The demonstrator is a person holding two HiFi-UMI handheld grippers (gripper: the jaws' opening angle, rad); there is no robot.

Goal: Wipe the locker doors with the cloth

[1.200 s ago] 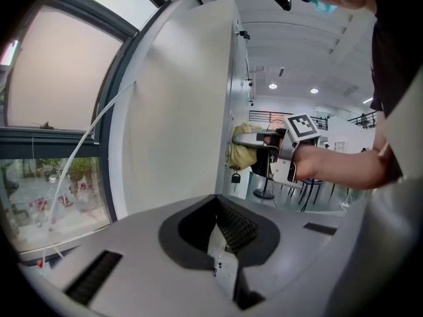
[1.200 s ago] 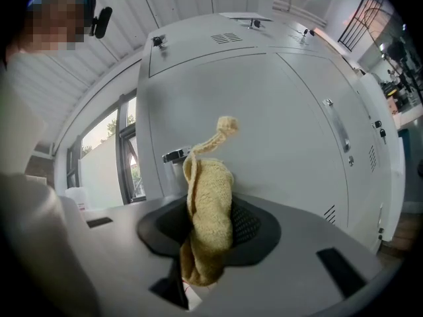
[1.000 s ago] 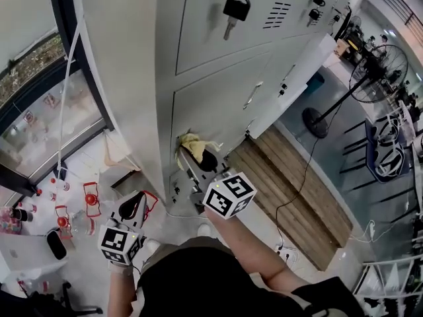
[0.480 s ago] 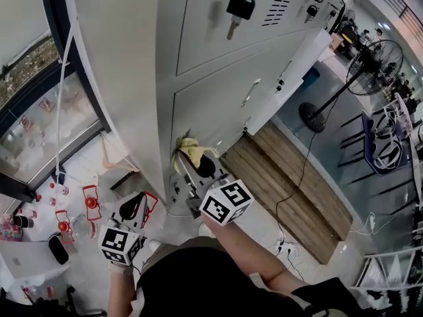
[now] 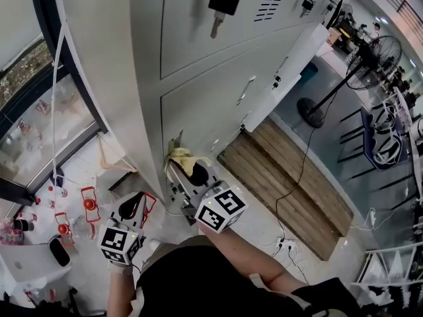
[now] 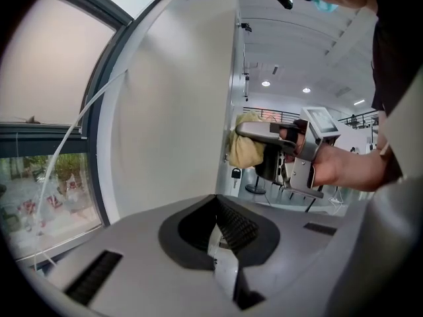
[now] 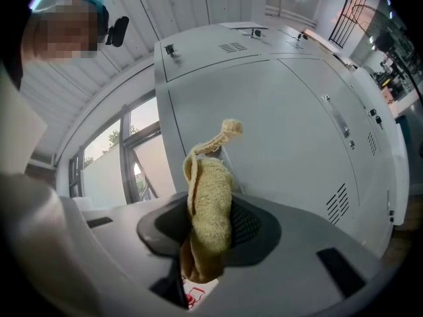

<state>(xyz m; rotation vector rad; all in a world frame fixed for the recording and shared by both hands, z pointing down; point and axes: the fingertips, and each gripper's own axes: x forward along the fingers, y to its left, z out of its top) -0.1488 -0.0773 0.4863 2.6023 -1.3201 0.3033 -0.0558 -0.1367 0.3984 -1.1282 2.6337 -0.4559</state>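
Right gripper (image 5: 178,169) is clamped on the cloth (image 5: 183,156). In the right gripper view the yellow towelling cloth (image 7: 209,207) sits pinched between the two jaws of the right gripper (image 7: 206,246). A wad hangs below the grip, and a folded length stands up past the tips and ends in a thin frayed tail. In the head view the cloth lies at the jaw tips, at the lower left corner of the lower locker door (image 5: 211,101), close to the cabinet's front left edge. In the left gripper view the cloth (image 6: 246,149) appears to press against the locker front, though firm contact cannot be confirmed. Left gripper (image 5: 134,203) is held low beside the locker's plain side panel (image 5: 109,65), well apart from the cloth. Its own view shows the left gripper (image 6: 223,246) with the jaws together and nothing between them. A black-headed key (image 5: 223,4) hangs from the upper locker door (image 5: 198,25). A wooden platform (image 5: 291,187) lies on the floor before the lockers, and a pedestal fan (image 5: 375,59) stands beyond it.
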